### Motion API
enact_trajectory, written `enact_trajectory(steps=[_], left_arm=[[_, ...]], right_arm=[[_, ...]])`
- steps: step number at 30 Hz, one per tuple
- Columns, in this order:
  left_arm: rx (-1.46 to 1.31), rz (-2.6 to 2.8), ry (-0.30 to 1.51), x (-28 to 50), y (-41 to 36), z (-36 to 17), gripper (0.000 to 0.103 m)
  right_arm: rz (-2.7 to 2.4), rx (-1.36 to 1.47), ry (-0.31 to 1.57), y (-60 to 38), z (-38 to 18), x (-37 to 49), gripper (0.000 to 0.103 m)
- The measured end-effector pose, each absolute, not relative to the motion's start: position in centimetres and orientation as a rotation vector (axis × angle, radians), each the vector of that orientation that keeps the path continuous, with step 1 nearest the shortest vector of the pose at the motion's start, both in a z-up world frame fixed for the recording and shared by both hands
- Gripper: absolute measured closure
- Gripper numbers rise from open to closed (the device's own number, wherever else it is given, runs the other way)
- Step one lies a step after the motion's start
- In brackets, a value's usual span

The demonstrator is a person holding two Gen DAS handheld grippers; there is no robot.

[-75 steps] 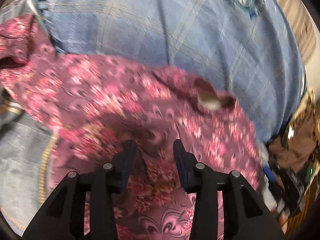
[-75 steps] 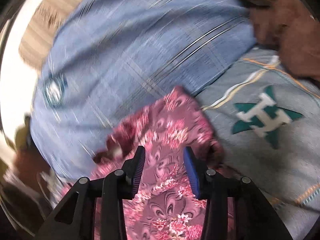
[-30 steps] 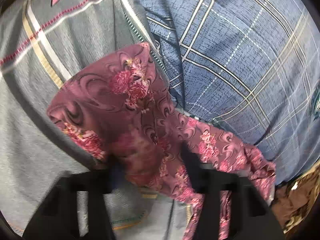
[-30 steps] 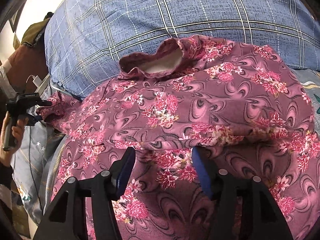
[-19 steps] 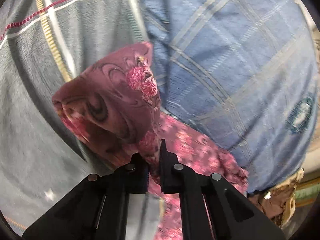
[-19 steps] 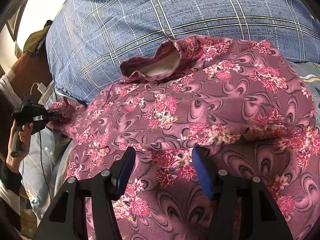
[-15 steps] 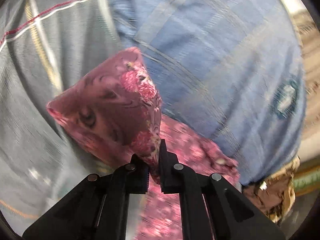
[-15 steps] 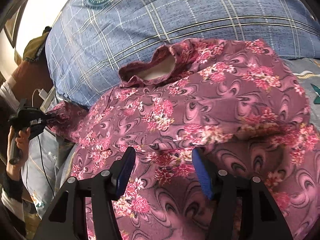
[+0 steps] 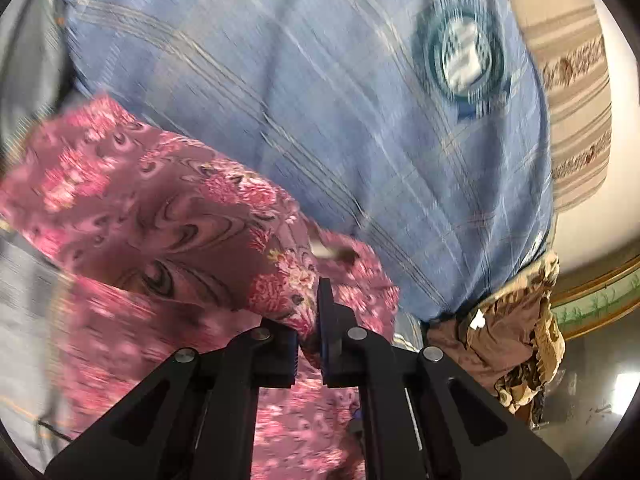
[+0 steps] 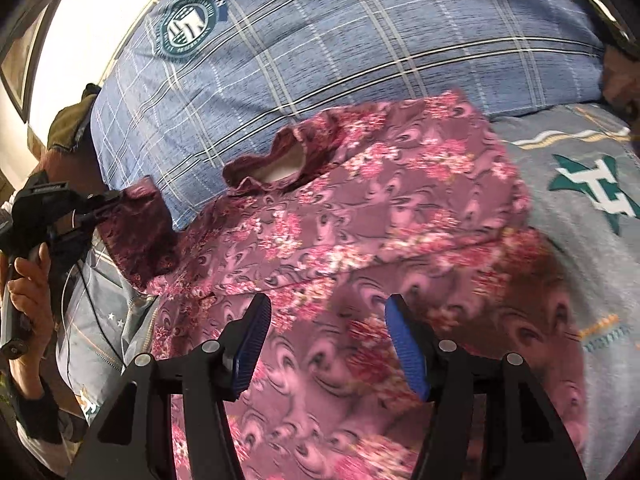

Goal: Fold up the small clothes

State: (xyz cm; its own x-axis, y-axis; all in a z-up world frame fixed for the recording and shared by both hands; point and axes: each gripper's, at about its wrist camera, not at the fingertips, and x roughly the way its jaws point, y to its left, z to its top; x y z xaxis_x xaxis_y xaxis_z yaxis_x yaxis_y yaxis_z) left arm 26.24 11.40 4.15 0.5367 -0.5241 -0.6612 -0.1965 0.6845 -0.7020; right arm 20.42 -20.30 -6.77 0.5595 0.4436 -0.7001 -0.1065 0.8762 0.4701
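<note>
A small maroon top with pink flowers [image 10: 360, 240] lies on the bed, its frilled neck opening [image 10: 276, 164] against a blue plaid pillow. My left gripper [image 9: 310, 336] is shut on the top's sleeve [image 9: 192, 224] and holds it lifted over the body of the top; the same gripper shows at the left of the right wrist view [image 10: 108, 204], pinching the sleeve end [image 10: 140, 224]. My right gripper [image 10: 328, 340] is open, hovering just above the lower part of the top, with nothing between its blue pads.
A blue plaid pillow [image 9: 360, 100] with a round green badge [image 10: 188, 28] lies behind the top. A grey sheet with a green emblem [image 10: 596, 192] lies to the right. Brown patterned cloth [image 9: 516, 332] is bunched at the pillow's end. A cable [image 10: 88, 300] hangs at the left.
My left gripper has carried the pinched sleeve across toward the body of the top. My right gripper stayed open and drifted slightly over the top.
</note>
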Motion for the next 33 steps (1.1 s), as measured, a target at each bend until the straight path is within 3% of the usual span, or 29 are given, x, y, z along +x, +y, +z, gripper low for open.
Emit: enact_trajectory(steps=[8, 13, 16, 18, 22, 24, 27, 33], left_arm=[[-0.740, -0.263, 1.158, 27.7, 1.3, -1.0, 0.097], [-0.713, -0.293, 1.243, 26.7, -0.5, -3.2, 0.094], [-0.693, -0.351, 1.246, 25.4, 0.6, -2.3, 0.075], [-0.680, -0.395, 1.229, 24.2, 2.0, -1.2, 0.056], [-0.669, -0.443, 1.114, 21.8, 6.8, 1.7, 0.052], [-0.640, -0.379, 1.073, 21.0, 9.4, 2.3, 0.039], [-0.595, -0.233, 1.010, 20.3, 13.6, 1.7, 0.039], [-0.762, -0.199, 1.015, 20.4, 19.0, -0.6, 0.039]], right_arm=[[0.282, 0.448, 0.945, -23.9, -7.5, 19.5, 0.041], [0.255, 0.463, 0.954, -24.9, -7.9, 19.5, 0.041], [0.254, 0.466, 0.952, -24.8, -7.7, 19.6, 0.041], [0.260, 0.478, 0.947, -24.4, -7.5, 19.9, 0.041], [0.301, 0.497, 0.948, -22.6, -7.0, 21.0, 0.041], [0.329, 0.510, 0.950, -21.4, -6.9, 21.7, 0.040], [0.387, 0.569, 0.972, -19.3, -7.4, 23.2, 0.037], [0.377, 0.667, 1.028, -15.9, -9.4, 26.8, 0.036]])
